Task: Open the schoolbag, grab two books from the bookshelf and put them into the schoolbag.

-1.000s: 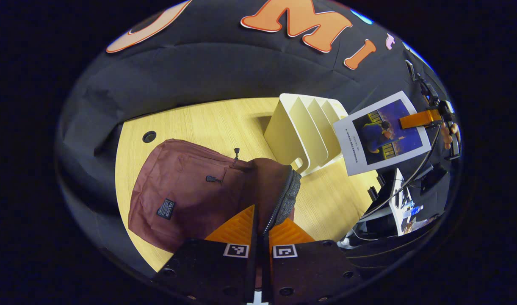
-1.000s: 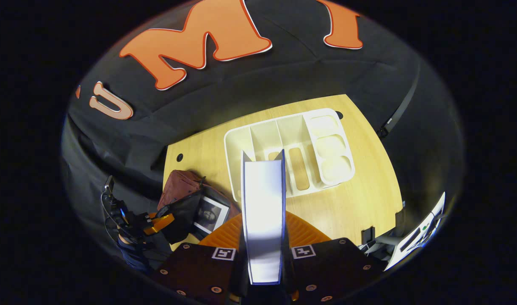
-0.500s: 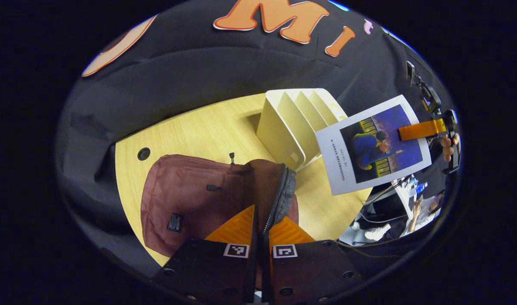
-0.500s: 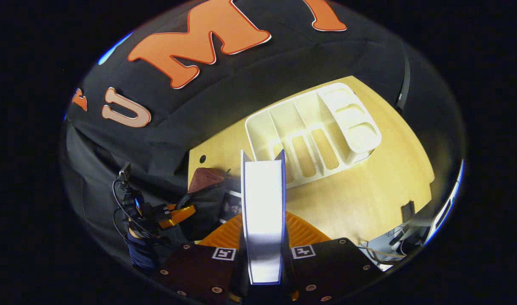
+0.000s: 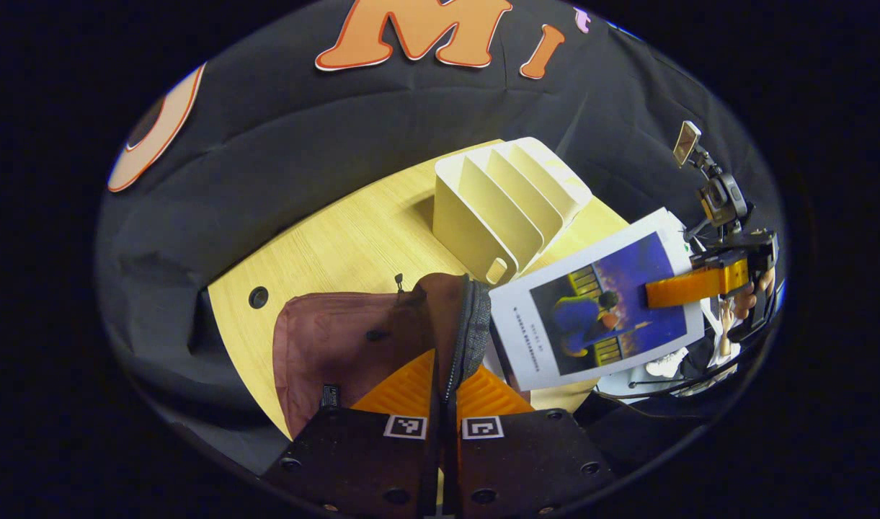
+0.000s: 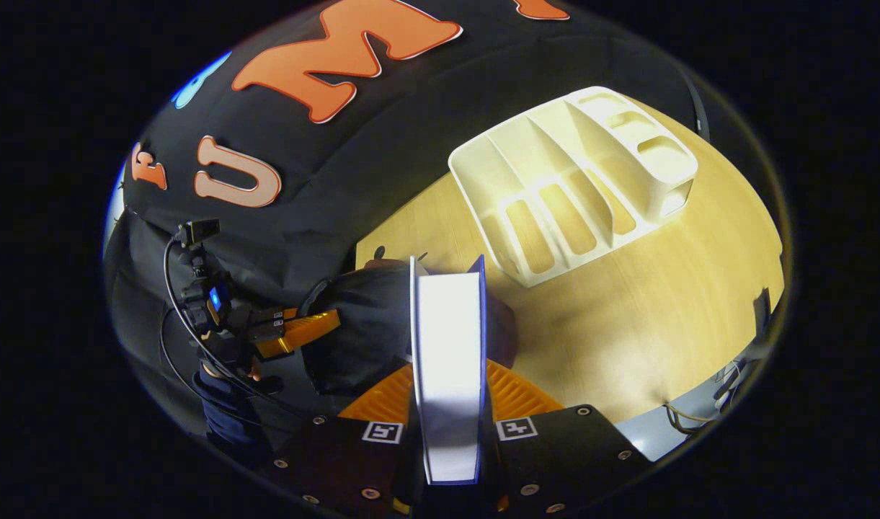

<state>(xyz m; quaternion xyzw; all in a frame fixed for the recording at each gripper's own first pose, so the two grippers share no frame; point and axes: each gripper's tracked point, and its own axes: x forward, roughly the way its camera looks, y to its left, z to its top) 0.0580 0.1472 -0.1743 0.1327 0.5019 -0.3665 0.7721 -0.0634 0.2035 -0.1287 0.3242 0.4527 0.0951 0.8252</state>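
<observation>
Two tongs work: left [image 5: 443, 375] clamps the bag [image 5: 353, 346] rim; right [image 6: 447, 404], gripping the book [image 6: 447, 360], should slide it in edge-first.

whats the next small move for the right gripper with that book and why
Probably ease the book down into the schoolbag. The right gripper is shut on the book, whose near edge sits just beside the bag's zippered rim. The left gripper pinches that rim, holding the mouth up. The bookshelf looks emptied.
</observation>
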